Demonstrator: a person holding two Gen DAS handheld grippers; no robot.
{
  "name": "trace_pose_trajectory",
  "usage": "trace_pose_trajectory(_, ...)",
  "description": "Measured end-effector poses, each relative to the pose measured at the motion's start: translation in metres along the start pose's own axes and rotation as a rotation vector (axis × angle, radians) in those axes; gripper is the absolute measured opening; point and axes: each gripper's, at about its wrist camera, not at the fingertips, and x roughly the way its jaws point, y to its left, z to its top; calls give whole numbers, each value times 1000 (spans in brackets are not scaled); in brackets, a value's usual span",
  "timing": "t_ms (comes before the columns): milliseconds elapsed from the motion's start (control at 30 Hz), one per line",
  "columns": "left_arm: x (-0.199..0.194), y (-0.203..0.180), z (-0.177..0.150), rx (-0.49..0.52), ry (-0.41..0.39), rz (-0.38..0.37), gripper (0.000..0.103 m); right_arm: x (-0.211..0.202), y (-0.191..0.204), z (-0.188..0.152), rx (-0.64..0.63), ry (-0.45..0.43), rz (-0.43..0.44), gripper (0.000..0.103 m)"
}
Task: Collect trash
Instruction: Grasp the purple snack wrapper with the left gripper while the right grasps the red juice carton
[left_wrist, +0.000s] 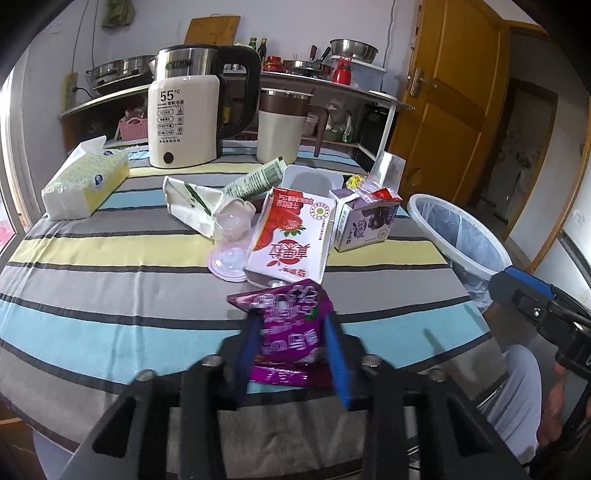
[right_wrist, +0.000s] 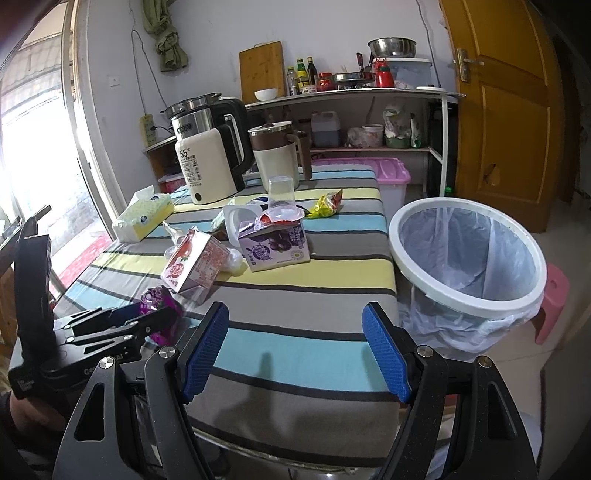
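My left gripper (left_wrist: 291, 325) is shut on a purple snack wrapper (left_wrist: 288, 332) above the near part of the striped table (left_wrist: 110, 295); it also shows in the right wrist view (right_wrist: 159, 302). My right gripper (right_wrist: 295, 317) is open and empty over the table's near right side. The white-rimmed trash bin (right_wrist: 469, 254) with a clear liner stands right of the table, also in the left wrist view (left_wrist: 458, 236). Trash lies mid-table: a red strawberry carton (left_wrist: 291, 236), a purple carton (left_wrist: 364, 221), a white cup (left_wrist: 310, 181), a clear plastic cup (left_wrist: 232, 225), a crumpled white wrapper (left_wrist: 192, 203).
A tissue pack (left_wrist: 85, 181), a white kettle (left_wrist: 184, 110) and a brown-lidded jug (left_wrist: 282, 125) stand at the table's far side. A yellow wrapper (right_wrist: 325, 203) lies far right. A pink-lidded box (right_wrist: 388, 173) and a shelf are behind; a pink stool (right_wrist: 554, 302) is beside the bin.
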Motion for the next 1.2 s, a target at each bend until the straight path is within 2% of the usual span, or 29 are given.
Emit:
trace_pose_trajectory(100, -5, 3, 1, -4, -15, -2, 19, 6, 4, 3, 6, 13, 25, 75)
trace_pose_trajectory(200, -10, 8, 1, -8, -26, 4, 16, 16, 11, 7, 12, 34, 61, 75)
trace_pose_trajectory(533, -25, 33, 1, -55, -54, 26, 9, 60, 35, 25, 49, 121, 220, 75)
trace_pose_trajectory(667, -29, 45, 4, -78, -70, 46, 8, 81, 46, 31, 44, 155, 247, 75)
trace_pose_trajectory(867, -29, 56, 5, -99, -75, 51, 8, 110, 58, 36, 45, 219, 281, 61)
trace_pose_trajectory(1000, -28, 60, 6, -104, -76, 45, 8, 126, 58, 36, 98, 282, 327, 57)
trace_pose_trajectory(1200, -26, 61, 6, -102, -73, 41, 8, 126, 59, 43, 115, 264, 365, 45)
